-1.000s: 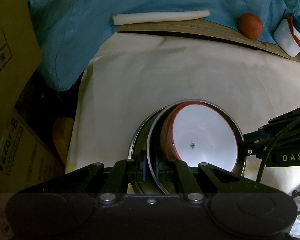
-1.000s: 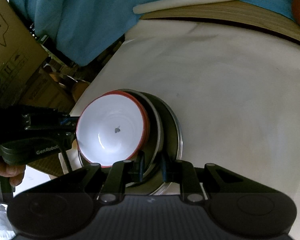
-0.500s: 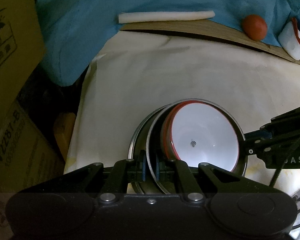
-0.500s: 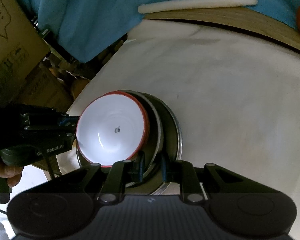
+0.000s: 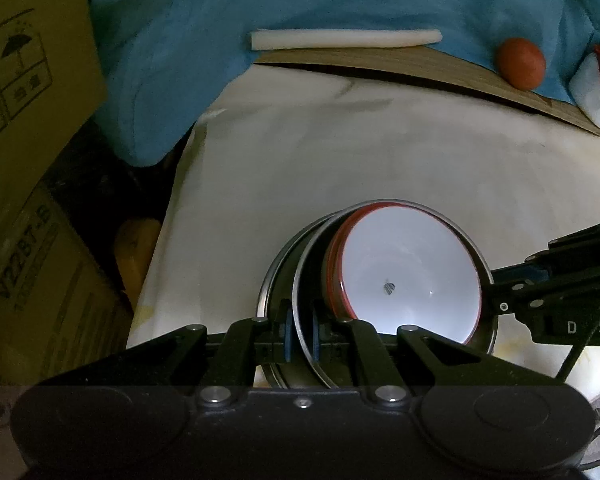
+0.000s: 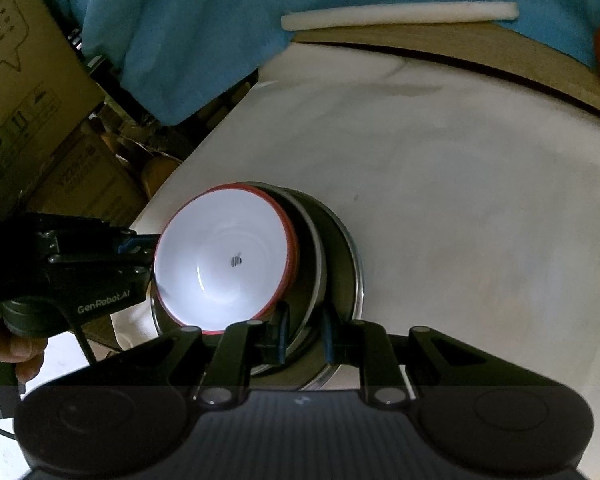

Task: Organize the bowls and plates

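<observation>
Two grippers on one stack. Left view: left gripper [image 5: 300,338] clamped on steel bowl [image 5: 300,280] rim, white bowl [image 5: 410,276] nested inside, on the cloth [image 5: 340,160]. Right view: right gripper [image 6: 305,334] pinches the opposite rim of the steel bowl [image 6: 336,248].

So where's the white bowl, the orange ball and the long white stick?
white bowl [image 5: 412,276]: left wrist view, inside bottom.
orange ball [image 5: 520,62]: left wrist view, its middle.
long white stick [image 6: 400,14]: right wrist view, mid-length.
</observation>
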A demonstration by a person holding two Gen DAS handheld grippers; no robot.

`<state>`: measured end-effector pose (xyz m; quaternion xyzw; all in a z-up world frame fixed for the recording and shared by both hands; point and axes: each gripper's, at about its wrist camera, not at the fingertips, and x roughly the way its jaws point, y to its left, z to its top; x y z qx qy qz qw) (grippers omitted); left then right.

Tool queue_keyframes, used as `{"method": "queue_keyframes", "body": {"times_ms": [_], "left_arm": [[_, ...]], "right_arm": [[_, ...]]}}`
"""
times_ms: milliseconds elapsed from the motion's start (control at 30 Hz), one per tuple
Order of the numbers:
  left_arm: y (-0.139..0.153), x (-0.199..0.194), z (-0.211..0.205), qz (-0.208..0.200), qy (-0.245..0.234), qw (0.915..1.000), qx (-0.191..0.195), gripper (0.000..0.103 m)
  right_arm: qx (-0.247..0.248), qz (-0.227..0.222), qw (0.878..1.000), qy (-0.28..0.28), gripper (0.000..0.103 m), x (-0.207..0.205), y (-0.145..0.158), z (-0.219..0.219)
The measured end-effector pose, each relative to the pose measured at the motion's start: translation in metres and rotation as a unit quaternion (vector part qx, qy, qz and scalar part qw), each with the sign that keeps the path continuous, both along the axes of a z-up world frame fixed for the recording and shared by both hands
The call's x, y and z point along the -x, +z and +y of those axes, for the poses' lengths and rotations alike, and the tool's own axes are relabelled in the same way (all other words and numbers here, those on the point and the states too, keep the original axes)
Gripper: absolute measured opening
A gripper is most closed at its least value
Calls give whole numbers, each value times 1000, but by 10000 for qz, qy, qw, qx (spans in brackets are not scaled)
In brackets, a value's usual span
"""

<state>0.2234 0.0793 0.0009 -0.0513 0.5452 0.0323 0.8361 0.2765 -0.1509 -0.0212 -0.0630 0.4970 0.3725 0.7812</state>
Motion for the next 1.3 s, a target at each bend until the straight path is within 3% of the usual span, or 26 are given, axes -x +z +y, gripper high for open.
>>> {"method": "queue_keyframes", "body": {"times_ms": [800,900,1067,1300], "left_arm": [[5,13,-15,-178,-6,9991,-385,18],[5,16,-15,-214,56,9986,-482,30],[6,27,-15,-289,154,9967,-748,57],[8,37,-13,-385,243,9954,-845,68]], "right_arm": [[23,-584,9973,-436,23,25,-1,2],[47,-671,9965,-498,24,30,-1,1],[29,-754,9944,-745,43,36,-4,-5],[-68,-824,9920,-953,51,47,-8,-10]]}}
